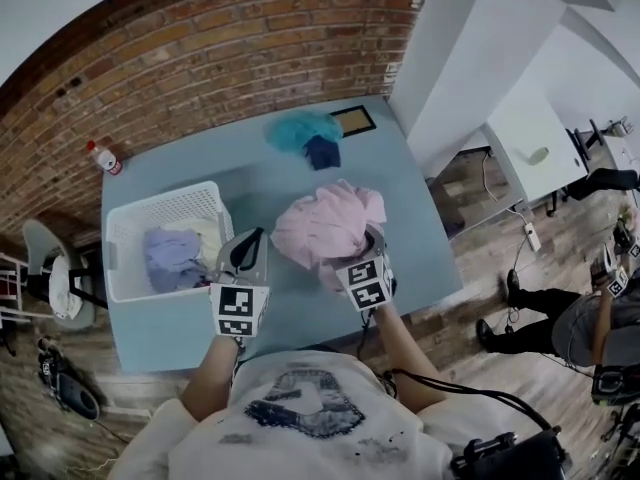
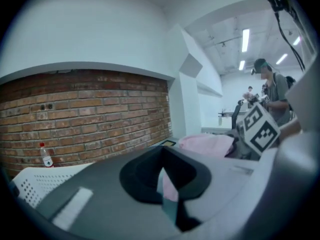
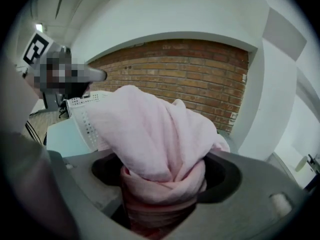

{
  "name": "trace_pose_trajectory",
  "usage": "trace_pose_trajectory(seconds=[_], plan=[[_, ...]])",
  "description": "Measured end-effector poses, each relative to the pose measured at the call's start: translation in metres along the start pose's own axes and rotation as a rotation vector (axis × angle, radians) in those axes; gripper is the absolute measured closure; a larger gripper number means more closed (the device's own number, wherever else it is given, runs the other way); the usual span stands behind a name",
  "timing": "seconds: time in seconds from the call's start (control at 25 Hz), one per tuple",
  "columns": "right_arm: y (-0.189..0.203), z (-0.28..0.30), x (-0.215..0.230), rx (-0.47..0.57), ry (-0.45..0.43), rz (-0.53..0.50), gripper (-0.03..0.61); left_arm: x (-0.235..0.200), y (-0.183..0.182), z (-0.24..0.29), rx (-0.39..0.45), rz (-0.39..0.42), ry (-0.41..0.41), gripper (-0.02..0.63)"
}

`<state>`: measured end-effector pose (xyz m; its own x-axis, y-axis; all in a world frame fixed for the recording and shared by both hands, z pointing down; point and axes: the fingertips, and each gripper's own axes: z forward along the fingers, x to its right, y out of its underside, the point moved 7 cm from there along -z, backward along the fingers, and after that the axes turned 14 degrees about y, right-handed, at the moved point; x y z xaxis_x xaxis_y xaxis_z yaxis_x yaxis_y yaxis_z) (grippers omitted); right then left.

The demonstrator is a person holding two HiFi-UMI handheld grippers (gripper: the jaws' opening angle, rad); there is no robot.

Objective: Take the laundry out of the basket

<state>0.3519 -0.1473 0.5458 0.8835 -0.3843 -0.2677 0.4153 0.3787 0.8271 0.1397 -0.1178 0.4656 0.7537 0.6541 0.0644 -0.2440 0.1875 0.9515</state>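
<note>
Both forearms reach out over the table [image 1: 300,313]; the right gripper [image 1: 370,248] is clamped on a bunched pink cloth [image 1: 328,223], its soft folds twisted between the jaws, the rest billowing ahead above mid-table; the left gripper [image 1: 243,251], jaws together and empty, hovers just right of the basket [image 1: 160,204], which holds lilac and cream laundry [image 1: 172,256]; farther off lie a teal cloth [image 1: 303,128] and a navy cloth [image 1: 322,153]; a bottle [image 1: 106,158] stands by the brick wall [image 1: 220,58].
</note>
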Motion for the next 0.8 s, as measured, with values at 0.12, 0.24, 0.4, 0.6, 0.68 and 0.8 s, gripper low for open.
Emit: trace_pose_trajectory(seconds=[0.12,0.24,0.4,0.6,0.68,0.8], plan=[[0.014,0.019,-0.01,-0.041,-0.028,-0.02,0.189,0.001,0.004,0.0,-0.019,-0.002,0.004,0.623],[0.028,0.039,-0.022,-0.08,-0.046,-0.009,0.187,-0.002,0.008,-0.002,-0.035,-0.015,0.0,0.623],[0.053,0.057,-0.034,-0.135,-0.035,-0.032,0.186,-0.001,0.008,-0.005,-0.048,0.007,-0.002,0.623],[0.062,0.066,-0.035,-0.135,-0.023,-0.028,0.186,-0.002,0.012,-0.007,-0.061,0.001,-0.009,0.623],[0.063,0.068,-0.036,-0.138,-0.026,-0.015,0.186,-0.002,0.013,-0.007,-0.063,-0.008,-0.009,0.623],[0.066,0.07,-0.034,-0.145,-0.027,0.001,0.183,0.0,0.016,-0.003,-0.065,-0.011,-0.001,0.623]])
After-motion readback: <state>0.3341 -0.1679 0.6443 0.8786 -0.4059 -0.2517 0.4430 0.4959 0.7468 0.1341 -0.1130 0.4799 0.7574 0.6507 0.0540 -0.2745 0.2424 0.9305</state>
